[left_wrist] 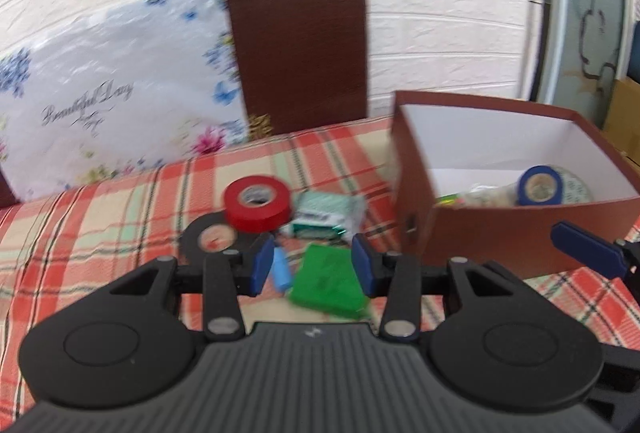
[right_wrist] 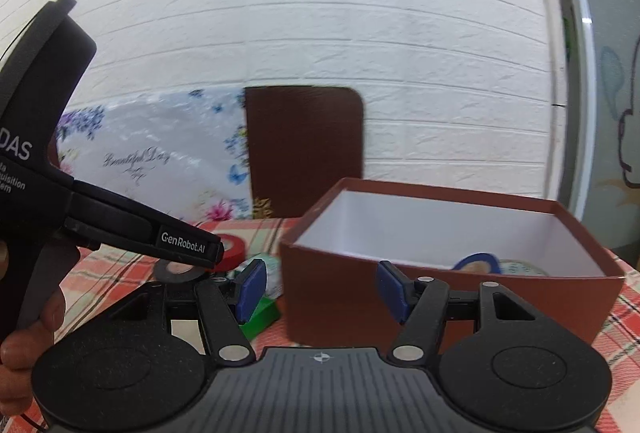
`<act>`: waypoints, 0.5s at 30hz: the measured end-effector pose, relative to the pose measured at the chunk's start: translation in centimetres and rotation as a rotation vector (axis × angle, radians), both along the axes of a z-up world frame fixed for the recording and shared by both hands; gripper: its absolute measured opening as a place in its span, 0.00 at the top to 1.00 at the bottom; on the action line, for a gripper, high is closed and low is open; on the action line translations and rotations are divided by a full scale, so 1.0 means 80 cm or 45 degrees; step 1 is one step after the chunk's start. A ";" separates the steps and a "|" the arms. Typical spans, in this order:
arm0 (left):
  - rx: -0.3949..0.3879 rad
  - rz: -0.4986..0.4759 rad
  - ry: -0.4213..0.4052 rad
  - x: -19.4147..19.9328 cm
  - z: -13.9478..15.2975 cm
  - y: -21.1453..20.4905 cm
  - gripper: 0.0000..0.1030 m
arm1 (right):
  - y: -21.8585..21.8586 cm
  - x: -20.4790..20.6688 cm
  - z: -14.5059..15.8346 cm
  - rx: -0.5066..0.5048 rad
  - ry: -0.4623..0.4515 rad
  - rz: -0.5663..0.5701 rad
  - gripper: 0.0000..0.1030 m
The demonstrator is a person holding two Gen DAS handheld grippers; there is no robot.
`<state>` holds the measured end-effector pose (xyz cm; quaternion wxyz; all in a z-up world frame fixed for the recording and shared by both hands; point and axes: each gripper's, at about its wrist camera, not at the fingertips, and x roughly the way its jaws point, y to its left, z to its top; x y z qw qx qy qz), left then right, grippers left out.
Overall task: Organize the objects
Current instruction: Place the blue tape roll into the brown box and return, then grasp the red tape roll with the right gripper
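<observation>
On the plaid cloth lie a red tape roll point(left_wrist: 256, 203), a black tape roll point(left_wrist: 208, 239), a green-and-white packet point(left_wrist: 326, 219), a small light-blue piece point(left_wrist: 281, 269) and a green block point(left_wrist: 328, 285). My left gripper point(left_wrist: 313, 265) hovers open just over the green block, which shows between its blue pads without being pressed. To the right, an open brown box point(left_wrist: 520, 229) holds a blue tape roll point(left_wrist: 540, 185) and other small items. My right gripper point(right_wrist: 322, 291) is open and empty in front of the box's near wall point(right_wrist: 340, 297). One of its fingers point(left_wrist: 588, 249) shows in the left wrist view.
A floral plastic bag point(left_wrist: 108, 101) and a dark brown board point(left_wrist: 300, 53) lean against the white brick wall behind the table. A hand point(right_wrist: 24, 345) holds the left gripper's black body point(right_wrist: 80, 193) at the left. A cardboard carton point(left_wrist: 624, 113) stands at the far right.
</observation>
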<state>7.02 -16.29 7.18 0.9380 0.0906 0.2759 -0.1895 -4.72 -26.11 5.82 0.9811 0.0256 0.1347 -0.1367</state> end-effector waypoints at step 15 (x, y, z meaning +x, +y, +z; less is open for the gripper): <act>-0.071 0.290 0.169 0.068 -0.066 0.128 0.56 | 0.070 0.083 -0.024 -0.107 0.158 0.242 0.42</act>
